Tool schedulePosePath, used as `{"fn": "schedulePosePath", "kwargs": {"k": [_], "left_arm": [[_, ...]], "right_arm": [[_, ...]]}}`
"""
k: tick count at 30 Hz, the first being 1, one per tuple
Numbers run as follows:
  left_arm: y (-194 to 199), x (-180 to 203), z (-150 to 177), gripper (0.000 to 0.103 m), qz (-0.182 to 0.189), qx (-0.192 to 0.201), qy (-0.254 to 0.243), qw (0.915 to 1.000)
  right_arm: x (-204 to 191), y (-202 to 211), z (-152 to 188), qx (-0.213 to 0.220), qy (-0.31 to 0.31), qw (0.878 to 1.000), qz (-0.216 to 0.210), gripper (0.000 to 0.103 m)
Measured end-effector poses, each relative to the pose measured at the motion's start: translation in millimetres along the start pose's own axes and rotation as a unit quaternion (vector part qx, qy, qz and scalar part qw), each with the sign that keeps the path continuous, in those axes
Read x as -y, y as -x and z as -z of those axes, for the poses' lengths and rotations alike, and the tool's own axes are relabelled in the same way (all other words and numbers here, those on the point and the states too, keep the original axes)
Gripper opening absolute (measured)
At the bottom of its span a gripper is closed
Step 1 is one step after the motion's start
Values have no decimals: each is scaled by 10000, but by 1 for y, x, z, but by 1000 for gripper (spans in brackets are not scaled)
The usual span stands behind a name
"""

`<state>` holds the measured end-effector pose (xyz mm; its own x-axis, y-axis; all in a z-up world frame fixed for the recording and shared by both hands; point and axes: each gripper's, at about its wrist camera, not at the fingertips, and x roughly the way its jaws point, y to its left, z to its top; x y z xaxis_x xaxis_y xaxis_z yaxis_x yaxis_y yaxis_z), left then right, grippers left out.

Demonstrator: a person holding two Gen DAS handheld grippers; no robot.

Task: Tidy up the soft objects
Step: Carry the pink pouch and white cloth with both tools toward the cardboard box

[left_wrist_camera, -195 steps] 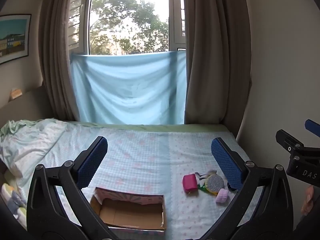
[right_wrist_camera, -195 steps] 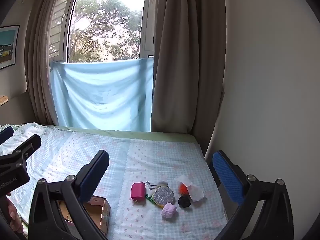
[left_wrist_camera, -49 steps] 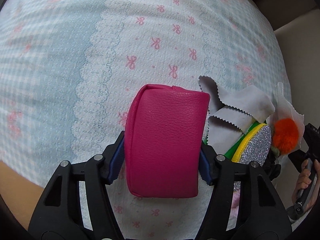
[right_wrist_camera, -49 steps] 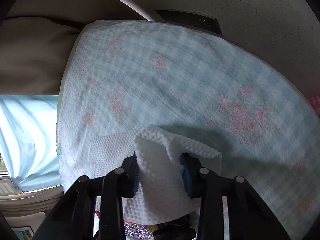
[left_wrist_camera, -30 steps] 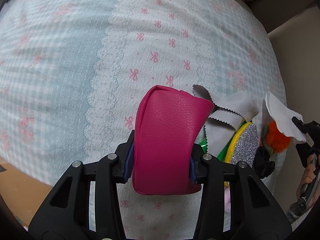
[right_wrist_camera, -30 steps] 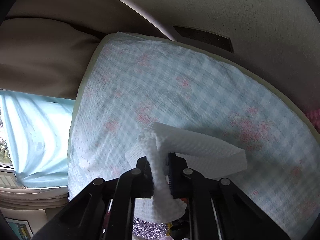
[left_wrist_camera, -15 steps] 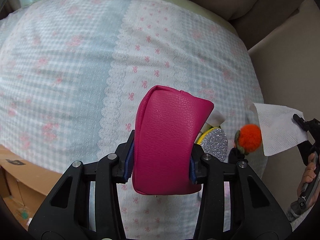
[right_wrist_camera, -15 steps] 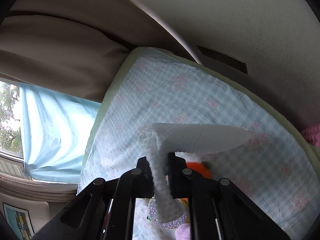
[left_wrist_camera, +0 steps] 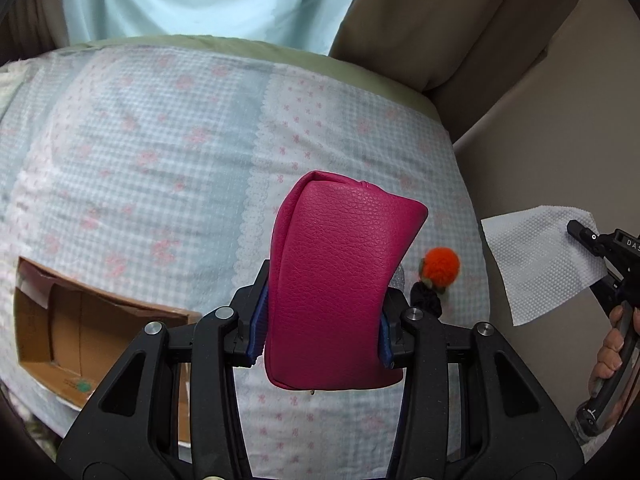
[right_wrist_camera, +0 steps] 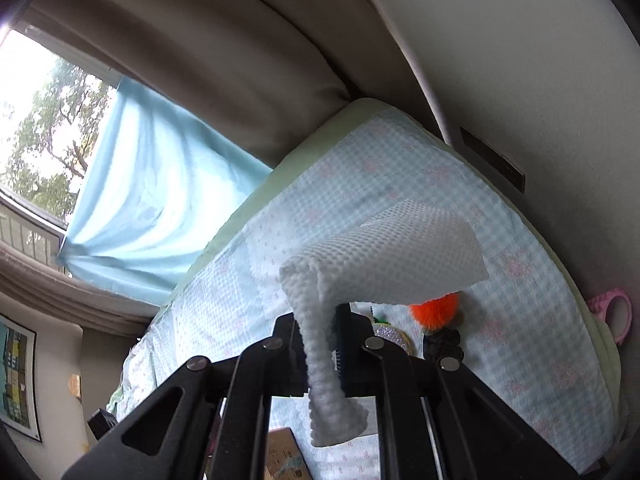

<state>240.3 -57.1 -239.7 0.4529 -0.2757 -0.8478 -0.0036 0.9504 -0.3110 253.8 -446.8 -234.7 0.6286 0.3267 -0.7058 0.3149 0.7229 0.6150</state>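
My left gripper (left_wrist_camera: 320, 332) is shut on a magenta leather pouch (left_wrist_camera: 336, 280), held high above the bed. My right gripper (right_wrist_camera: 318, 354) is shut on a white textured cloth (right_wrist_camera: 384, 264); the same cloth (left_wrist_camera: 540, 264) hangs at the right edge of the left wrist view, in the right gripper (left_wrist_camera: 600, 242) held by a hand. On the bed lie an orange pom-pom (left_wrist_camera: 440, 266), a black soft item (left_wrist_camera: 426, 300) and a silver glitter disc (right_wrist_camera: 390, 336). An open cardboard box (left_wrist_camera: 92, 320) sits at lower left on the bed.
The bed sheet (left_wrist_camera: 160, 152) has blue checks and pink prints. A blue cloth (right_wrist_camera: 152, 184) hangs below the window, with brown curtains (left_wrist_camera: 420, 20) beside it. A wall (right_wrist_camera: 540, 60) runs along the bed's right side. A pink object (right_wrist_camera: 612, 312) sticks out at the mattress edge.
Both grippers have risen from the bed with their loads, so more of the bed, the box and the window cloth now show. The right wrist has rolled.
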Motion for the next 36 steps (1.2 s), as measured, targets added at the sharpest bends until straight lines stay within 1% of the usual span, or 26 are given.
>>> {"fn": "schedulePosePath", "kwargs": {"k": [5,9,14,18,23,27,32,36], "left_arm": [[47,-20,15,39,-25,174,22,9998],[76,-48,26,39,-53,215,37,9997],[107,-97,34,39,-86,173,-27,9998],[122,-144,38,39,-116,8,-78,9999],[127,-208,45,39,-94,-274,-84,9995],[120,-251,47,39,-147,-516,-224,9983],[99,-290,45,39,-252,-844,-329,9956],[77,-308,47,39,-297,-1093,-416,9927]], "right_arm": [[-44,21,32,-143,586,9982,-44,9],[-79,24,66,-303,932,9951,-143,9],[-124,19,118,-553,1225,9906,-265,9],[-164,8,171,-731,1414,9868,-281,9],[-207,-9,233,-935,1433,9849,-278,9],[-236,-31,278,-1110,1379,9839,-226,9],[-261,-68,323,-1397,1302,9814,-205,9],[-273,-99,354,-1700,1349,9761,-84,9]]}}
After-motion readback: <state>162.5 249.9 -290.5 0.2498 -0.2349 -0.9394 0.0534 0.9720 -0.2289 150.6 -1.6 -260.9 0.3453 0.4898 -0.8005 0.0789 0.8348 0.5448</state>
